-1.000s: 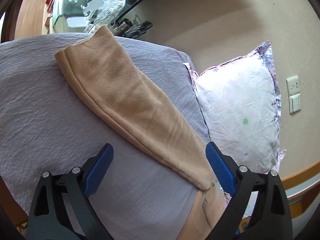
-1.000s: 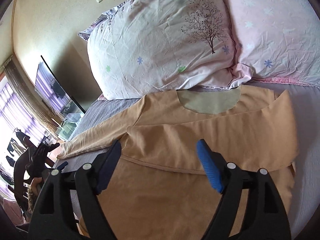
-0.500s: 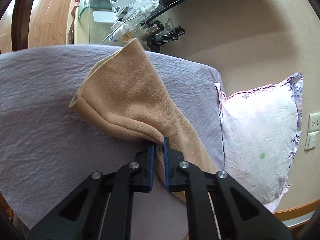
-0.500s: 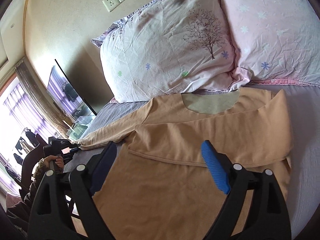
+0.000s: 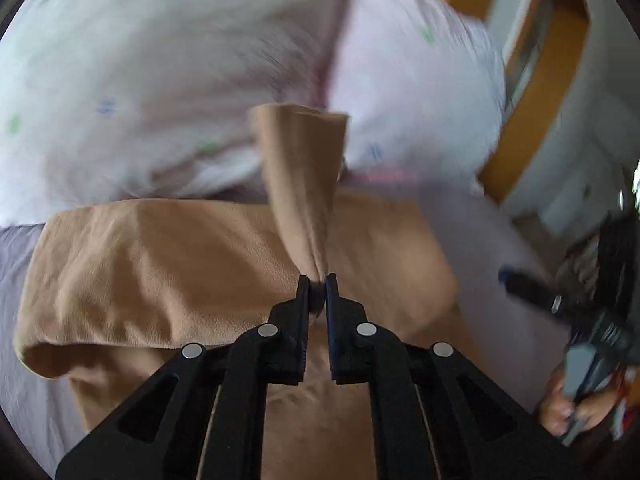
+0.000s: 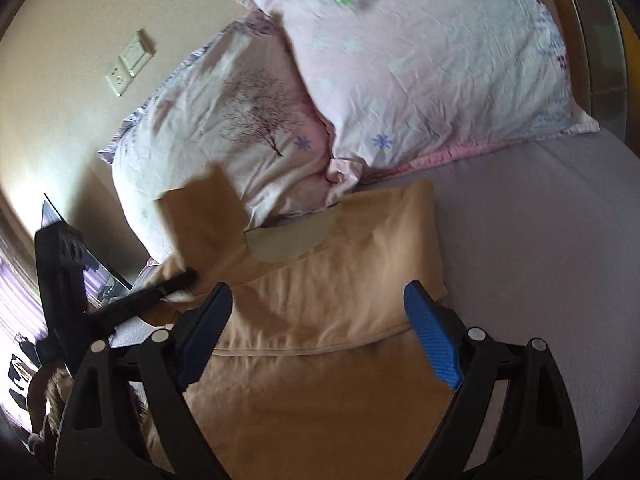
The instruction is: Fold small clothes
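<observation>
Left wrist view: the left claw (image 5: 317, 280) pinches the tan shirt's sleeve (image 5: 300, 184), lifted above the shirt (image 5: 168, 280) on the bed (image 6: 540, 260). Two pillows (image 6: 420, 60) crowd the collar edge. The right claw (image 6: 320, 320) hovers wide, bare sheet rightward.

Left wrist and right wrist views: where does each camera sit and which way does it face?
Left wrist: on the left gripper, facing the pillows; shut on the tan shirt's sleeve; the right gripper's tool and the hand holding it show at the edge.
Right wrist: on the open right gripper, over the tan shirt, facing the pillows.
Shared: shirt, raised sleeve, pillows, lilac sheet.
</observation>
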Demonstrator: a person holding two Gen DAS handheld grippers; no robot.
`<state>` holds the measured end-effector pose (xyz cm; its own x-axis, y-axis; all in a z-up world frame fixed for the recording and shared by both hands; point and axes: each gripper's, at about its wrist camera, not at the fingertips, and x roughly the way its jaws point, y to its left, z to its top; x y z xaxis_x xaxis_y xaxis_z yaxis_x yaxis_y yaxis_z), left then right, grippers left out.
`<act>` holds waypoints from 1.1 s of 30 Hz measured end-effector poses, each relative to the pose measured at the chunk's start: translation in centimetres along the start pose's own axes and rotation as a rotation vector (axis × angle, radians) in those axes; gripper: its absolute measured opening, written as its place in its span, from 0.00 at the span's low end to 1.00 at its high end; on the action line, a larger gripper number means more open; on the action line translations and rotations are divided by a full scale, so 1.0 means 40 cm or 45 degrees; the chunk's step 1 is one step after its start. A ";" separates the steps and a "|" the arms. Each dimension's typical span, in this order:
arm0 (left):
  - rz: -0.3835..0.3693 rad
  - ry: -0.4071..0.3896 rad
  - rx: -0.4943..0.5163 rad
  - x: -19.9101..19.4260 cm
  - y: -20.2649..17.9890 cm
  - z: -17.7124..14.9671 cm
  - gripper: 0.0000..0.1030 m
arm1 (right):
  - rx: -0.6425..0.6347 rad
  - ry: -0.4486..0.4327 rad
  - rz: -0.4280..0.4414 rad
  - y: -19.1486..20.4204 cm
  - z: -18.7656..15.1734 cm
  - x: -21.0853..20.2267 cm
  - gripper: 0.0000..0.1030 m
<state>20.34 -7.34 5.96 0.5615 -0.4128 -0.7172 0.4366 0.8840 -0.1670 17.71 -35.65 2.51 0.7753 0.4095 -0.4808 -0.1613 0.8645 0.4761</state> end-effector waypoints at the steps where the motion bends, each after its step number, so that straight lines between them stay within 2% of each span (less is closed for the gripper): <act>1: 0.024 0.055 0.118 0.047 -0.062 -0.032 0.06 | 0.044 0.037 0.002 -0.023 0.004 0.015 0.85; 4: 0.041 0.083 0.348 0.060 -0.161 -0.123 0.07 | 0.126 0.109 -0.008 -0.072 0.016 0.044 0.76; 6: 0.018 0.052 0.402 0.008 -0.168 -0.155 0.21 | 0.123 0.123 -0.021 -0.080 0.030 0.056 0.65; 8: 0.019 -0.017 0.395 -0.053 -0.143 -0.156 0.58 | 0.105 0.137 -0.026 -0.075 0.045 0.076 0.53; 10: 0.127 -0.120 0.348 -0.106 -0.074 -0.134 0.70 | 0.070 0.169 -0.027 -0.060 0.062 0.114 0.48; 12: 0.280 -0.167 0.250 -0.117 0.019 -0.097 0.70 | 0.038 0.203 -0.076 -0.045 0.079 0.161 0.41; 14: 0.413 -0.146 0.111 -0.103 0.128 -0.064 0.70 | 0.022 0.240 -0.152 -0.046 0.089 0.210 0.37; 15: 0.437 -0.118 0.057 -0.089 0.171 -0.056 0.70 | 0.019 0.269 -0.193 -0.049 0.091 0.238 0.35; 17: 0.459 -0.032 -0.043 -0.055 0.247 -0.055 0.70 | 0.008 0.324 -0.239 -0.056 0.082 0.280 0.28; 18: 0.457 0.007 -0.081 -0.042 0.276 -0.062 0.70 | -0.008 0.361 -0.261 -0.056 0.072 0.298 0.19; 20: 0.411 0.080 -0.145 -0.020 0.313 -0.090 0.70 | -0.062 0.384 -0.272 -0.047 0.048 0.305 0.06; 21: 0.387 0.105 -0.165 -0.010 0.323 -0.104 0.70 | -0.111 0.370 -0.260 -0.035 0.041 0.298 0.02; 23: 0.382 0.105 -0.161 -0.012 0.322 -0.128 0.70 | -0.131 0.317 -0.263 -0.022 0.049 0.269 0.02; 26: 0.364 0.094 -0.168 -0.023 0.316 -0.134 0.70 | -0.109 0.106 -0.330 -0.023 0.111 0.202 0.02; 27: 0.355 0.095 -0.165 -0.023 0.315 -0.135 0.70 | -0.100 0.105 -0.340 -0.030 0.125 0.204 0.02; 28: 0.360 0.097 -0.159 -0.019 0.313 -0.133 0.70 | -0.096 0.151 -0.358 -0.039 0.132 0.221 0.03; 30: 0.372 0.097 -0.148 -0.015 0.309 -0.134 0.70 | -0.022 0.213 -0.410 -0.069 0.135 0.236 0.17; 31: 0.367 0.093 -0.151 -0.015 0.310 -0.135 0.70 | 0.035 0.221 -0.387 -0.084 0.138 0.225 0.22; 32: 0.360 0.089 -0.158 -0.014 0.312 -0.134 0.70 | 0.081 0.205 -0.327 -0.098 0.137 0.210 0.33; 33: 0.356 0.087 -0.162 -0.016 0.314 -0.135 0.70 | 0.120 0.202 -0.268 -0.111 0.128 0.194 0.33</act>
<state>21.68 5.22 0.67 0.5967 -0.1381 -0.7905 0.1779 0.9833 -0.0375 27.57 -37.82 0.42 0.6792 0.2705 -0.6823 0.0564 0.9076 0.4160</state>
